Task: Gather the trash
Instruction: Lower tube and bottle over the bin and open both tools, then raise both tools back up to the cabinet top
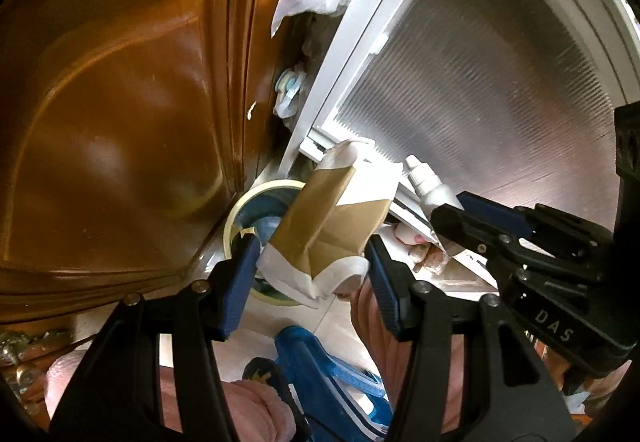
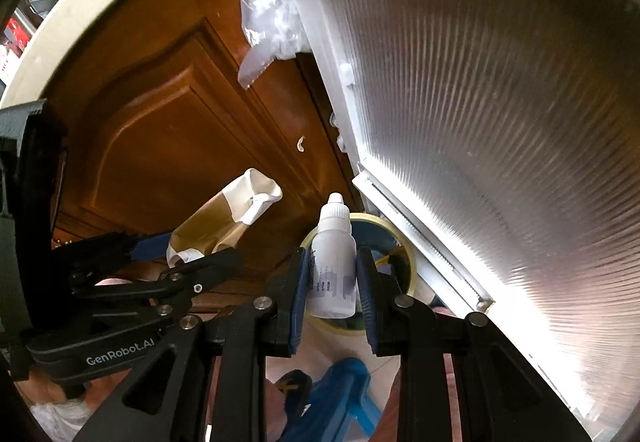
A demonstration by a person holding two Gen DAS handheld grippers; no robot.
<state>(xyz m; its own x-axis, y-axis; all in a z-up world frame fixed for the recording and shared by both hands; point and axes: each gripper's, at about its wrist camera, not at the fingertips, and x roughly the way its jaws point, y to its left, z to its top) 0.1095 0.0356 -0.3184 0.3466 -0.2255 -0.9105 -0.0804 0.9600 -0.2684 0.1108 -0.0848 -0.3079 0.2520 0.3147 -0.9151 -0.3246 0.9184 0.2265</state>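
Grippers both carry trash above a round bin (image 2: 404,242) on the floor, between a brown wooden door (image 1: 120,121) and a ribbed glass panel (image 2: 500,101). Left gripper (image 1: 312,262) is clamped half-wide on a crumpled brown-and-white paper carton (image 1: 320,226). Right gripper (image 2: 332,278) is pinched narrow around a white dropper bottle (image 2: 334,254), nozzle up.

White dropper bottle (image 2: 334,266); brown-and-white crumpled box (image 1: 320,226); ribbed silver panel (image 1: 480,89)

We hold our left gripper (image 1: 310,262) pointing steeply downward, its blue-padded jaws pressed against the two sides of a crumpled brown-and-white paper cup (image 1: 324,226). Our right gripper (image 2: 332,282) sits just beside it at the same steep tilt, jaws set narrow and clamped on a small white dropper bottle (image 2: 334,262) that stands upright between the pads.
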